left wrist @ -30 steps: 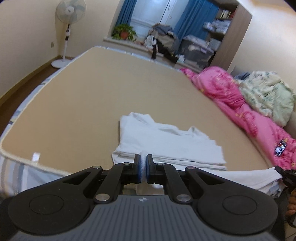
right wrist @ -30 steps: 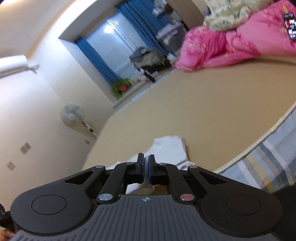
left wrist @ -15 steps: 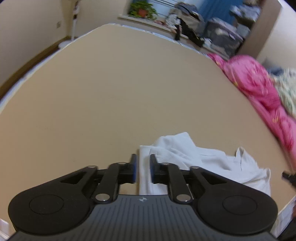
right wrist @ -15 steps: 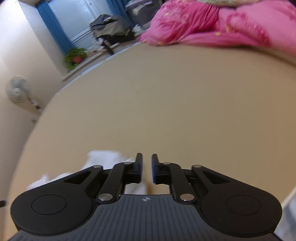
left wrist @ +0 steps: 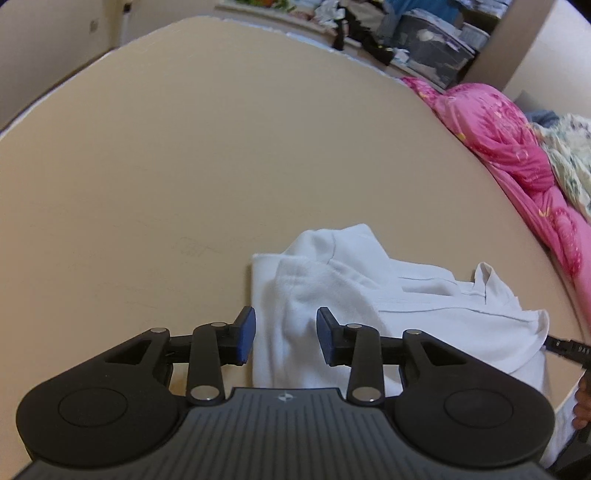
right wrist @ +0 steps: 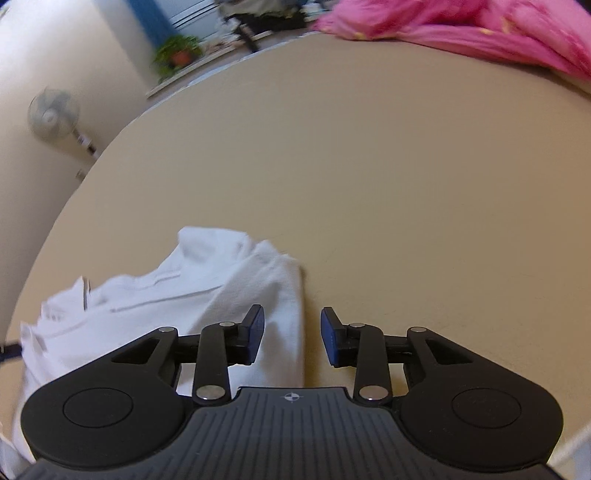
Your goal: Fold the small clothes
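Note:
A small white garment lies folded over on the tan mattress. My left gripper is open just above the garment's near left edge, holding nothing. In the right wrist view the same garment lies at the lower left. My right gripper is open over the garment's right edge, holding nothing. The tip of the other gripper shows at the far right of the left wrist view.
A pink quilt and a pale floral blanket lie along the mattress's right side. Clutter and storage boxes stand beyond the far end. A standing fan and a potted plant stand by the wall.
Both grippers were shut on the garment's edge, carried it forward over the rest, then opened and let go. The garment now lies folded over on itself.

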A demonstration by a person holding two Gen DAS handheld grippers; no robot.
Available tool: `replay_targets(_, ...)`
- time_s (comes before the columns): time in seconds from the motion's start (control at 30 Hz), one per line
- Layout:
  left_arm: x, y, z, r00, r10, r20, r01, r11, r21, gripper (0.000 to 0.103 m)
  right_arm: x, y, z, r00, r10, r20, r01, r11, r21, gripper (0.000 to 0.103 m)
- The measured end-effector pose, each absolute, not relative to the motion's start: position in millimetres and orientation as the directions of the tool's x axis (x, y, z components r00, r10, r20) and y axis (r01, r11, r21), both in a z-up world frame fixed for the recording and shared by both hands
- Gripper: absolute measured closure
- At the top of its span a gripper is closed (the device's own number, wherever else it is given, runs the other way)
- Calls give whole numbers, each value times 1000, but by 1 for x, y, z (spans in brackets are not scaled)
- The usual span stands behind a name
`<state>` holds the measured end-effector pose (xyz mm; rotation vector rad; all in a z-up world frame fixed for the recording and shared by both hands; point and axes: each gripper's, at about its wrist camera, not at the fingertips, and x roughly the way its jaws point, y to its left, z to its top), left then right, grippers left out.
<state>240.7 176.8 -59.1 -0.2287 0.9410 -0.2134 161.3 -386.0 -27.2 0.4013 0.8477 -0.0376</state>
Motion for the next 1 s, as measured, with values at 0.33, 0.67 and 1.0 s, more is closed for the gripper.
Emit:
replay_targets(0.33, 245, 166, -45, 685, -203, -700, 118, 979, -168, 98, 183, -378, -24, 736, 71, -674, 162, 948, 276, 98)
replay_targets(0.67, 261, 167, -39, 785, -120, -607, 31, 987, -155, 98, 209, -374, -10, 859, -59, -509, 257, 909, 328, 99)
replay_targets(1.0, 298, 162, -78, 632, -81, -771, -44, 989, -140, 93, 256, -369, -58, 676, -117, -728, 350, 920, 177, 86)
